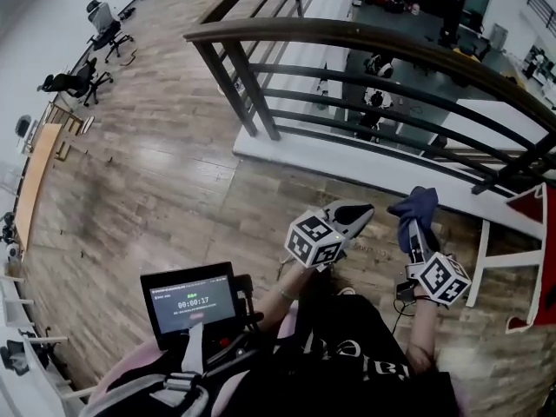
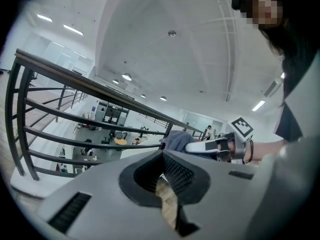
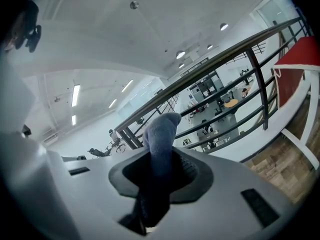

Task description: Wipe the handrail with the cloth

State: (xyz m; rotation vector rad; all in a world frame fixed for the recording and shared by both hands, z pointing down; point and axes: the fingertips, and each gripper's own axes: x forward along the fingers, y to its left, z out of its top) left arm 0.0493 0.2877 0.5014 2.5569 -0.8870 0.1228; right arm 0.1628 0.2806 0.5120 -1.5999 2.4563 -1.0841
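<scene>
1. Cloth [image 1: 415,208]: blue-grey, soft, looks like a fine knit. It's bunched into a lump w/ a rounded top and stands up out of the tong tips. It's at lower right of the head view, over the wood floor and well below the top rail, not touching it.
2. In the right gripper view the cloth [image 3: 160,134] rises mid-frame as a fat blunt finger. Its lower part is darker where it drops into the black padded hollow.
3. Right gripper [image 1: 410,231]: clamped on the cloth, which fills the gap btwn the pads [image 3: 192,171]. Grey smooth plastic shell, and the marker cube sits near the wrist.
4. Left gripper [image 1: 356,215]: centre of the head view, just beside the right one. Its jaws are drawn together to a thin slit w/ nothing in it. In its own view only floor shows thru that slit at the left gripper [image 2: 165,186] tips.
5. Handrail [image 1: 373,37]: dark, smooth, flat-topped band that curves across the upper half of the head view. Approx. four thinner dark bars run parallel under it, on slanted posts, above a white ledge.
6. Handrail [image 2: 75,81] crosses the left gripper view as a diagonal from upper left. In the right gripper view the handrail [image 3: 215,66] runs from centre up to upper right.
7. Floor [image 1: 156,172]: wood-grain planks, slight sheen.
8. Small screen [image 1: 191,302] w/ a timer, on the person's chest at lower left.
9. Office chairs [image 1: 104,33], black, at upper left.
</scene>
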